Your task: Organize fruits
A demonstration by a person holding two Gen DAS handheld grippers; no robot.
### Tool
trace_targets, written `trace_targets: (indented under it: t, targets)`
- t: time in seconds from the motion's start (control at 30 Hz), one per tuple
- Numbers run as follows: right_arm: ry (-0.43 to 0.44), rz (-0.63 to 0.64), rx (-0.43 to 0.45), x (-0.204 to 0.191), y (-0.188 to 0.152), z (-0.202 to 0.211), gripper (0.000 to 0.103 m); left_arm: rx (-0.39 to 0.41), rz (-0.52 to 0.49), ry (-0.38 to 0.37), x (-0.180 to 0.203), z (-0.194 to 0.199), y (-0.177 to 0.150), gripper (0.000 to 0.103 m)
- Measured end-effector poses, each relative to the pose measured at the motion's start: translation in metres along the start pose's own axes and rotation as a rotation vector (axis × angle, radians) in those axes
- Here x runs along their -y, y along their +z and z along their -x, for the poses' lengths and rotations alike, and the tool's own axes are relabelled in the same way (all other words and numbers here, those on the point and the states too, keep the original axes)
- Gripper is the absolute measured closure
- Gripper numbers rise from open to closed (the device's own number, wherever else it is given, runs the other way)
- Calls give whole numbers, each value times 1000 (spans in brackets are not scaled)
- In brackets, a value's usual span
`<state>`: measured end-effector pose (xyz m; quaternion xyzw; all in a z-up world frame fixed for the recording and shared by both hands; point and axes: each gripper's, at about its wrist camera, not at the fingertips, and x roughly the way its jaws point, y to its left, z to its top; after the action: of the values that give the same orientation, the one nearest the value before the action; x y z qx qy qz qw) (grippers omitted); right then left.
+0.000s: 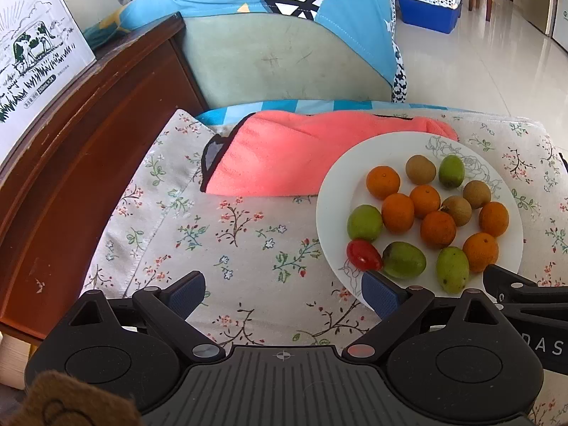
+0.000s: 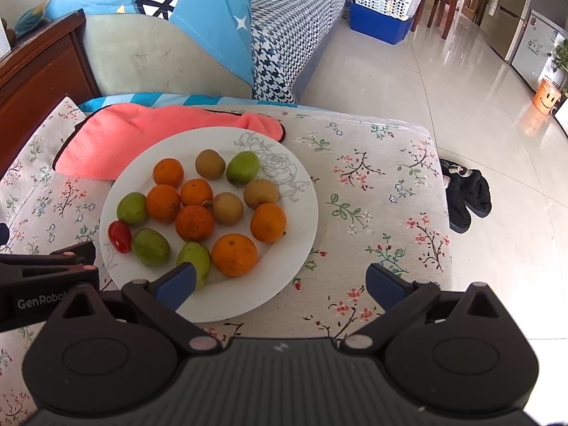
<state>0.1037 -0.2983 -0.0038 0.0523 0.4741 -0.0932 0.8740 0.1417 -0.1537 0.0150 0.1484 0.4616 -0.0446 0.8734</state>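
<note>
The left claw (image 1: 284, 293) is held wide open with nothing between its blue pads; its right pad lies just beside the near-left rim of the white plate (image 1: 330, 191). The right claw (image 2: 280, 285) is likewise spread open and empty, its left pad seen over the near rim of the plate, just in front of a green fruit (image 2: 194, 261). On the plate are seen 6 orange fruits, 4 green fruits, 3 brown fruits and 1 small red tomato (image 1: 364, 255), gathered loosely together, the tomato lying at the left edge against 2 green ones. The plate is set on a surface covered by a floral cloth (image 1: 220, 234). A pink towel (image 1: 284, 156) is laid behind the plate, its edge tucked beneath the far rim. Black slippers (image 2: 465, 195) are left on the tiled floor to the right
</note>
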Motion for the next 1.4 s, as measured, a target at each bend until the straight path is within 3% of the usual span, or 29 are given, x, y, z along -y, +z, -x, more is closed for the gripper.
trace_targets:
  t: [0.6,0.83,1.4]
  targets:
    - [23,65,20,-19,-19,10,2,20,-20,52,-11,13,-23,7]
    - [47,42,19,-22,-38,18,2,17,-14,41,-18,21,-41,7]
    - [232,57,83,-35,-107,35,2,15,-32,-29,-50,40,-96,7]
